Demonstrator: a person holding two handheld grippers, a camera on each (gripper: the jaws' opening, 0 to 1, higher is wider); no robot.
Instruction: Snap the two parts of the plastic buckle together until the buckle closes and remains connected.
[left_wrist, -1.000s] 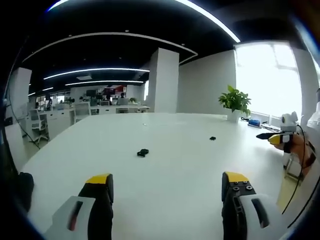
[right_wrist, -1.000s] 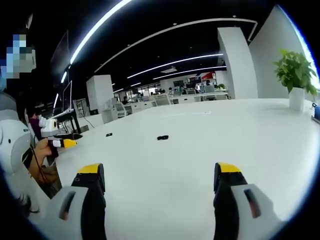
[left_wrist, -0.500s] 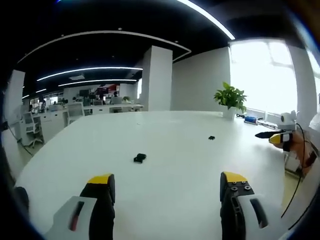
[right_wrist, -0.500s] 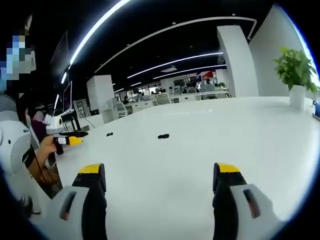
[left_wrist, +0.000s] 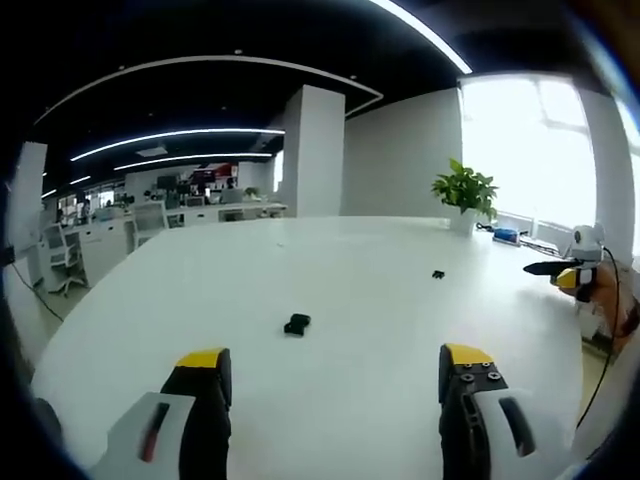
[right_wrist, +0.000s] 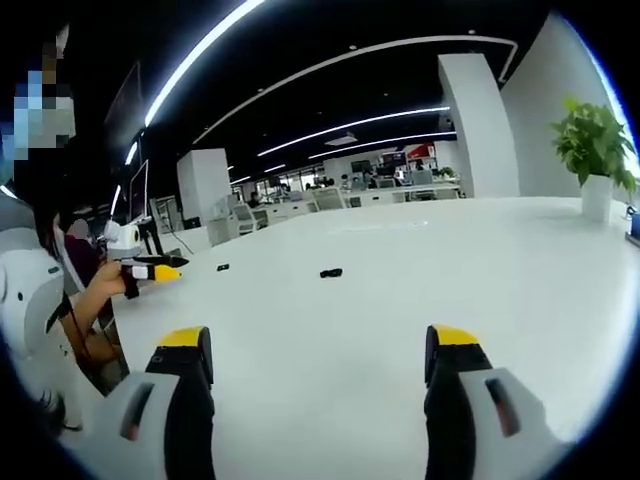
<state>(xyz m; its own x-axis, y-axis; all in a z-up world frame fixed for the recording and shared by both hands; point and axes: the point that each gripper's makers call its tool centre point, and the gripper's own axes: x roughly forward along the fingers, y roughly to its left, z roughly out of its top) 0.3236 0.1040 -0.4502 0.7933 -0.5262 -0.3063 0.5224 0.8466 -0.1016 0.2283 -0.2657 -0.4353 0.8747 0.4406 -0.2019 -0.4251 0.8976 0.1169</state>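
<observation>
Two small black buckle parts (left_wrist: 297, 324) (left_wrist: 438, 274) lay well apart on the white desk (left_wrist: 330, 290); both grippers (left_wrist: 335, 385) (right_wrist: 318, 368) held jaws wide, empty, unchanged from earlier

two buckle parts (left_wrist: 297, 324) (left_wrist: 438, 274) well apart

smooth glossy white table (left_wrist: 330, 400), small black plastic buckle part (left_wrist: 297, 324), matt black claw tips
</observation>
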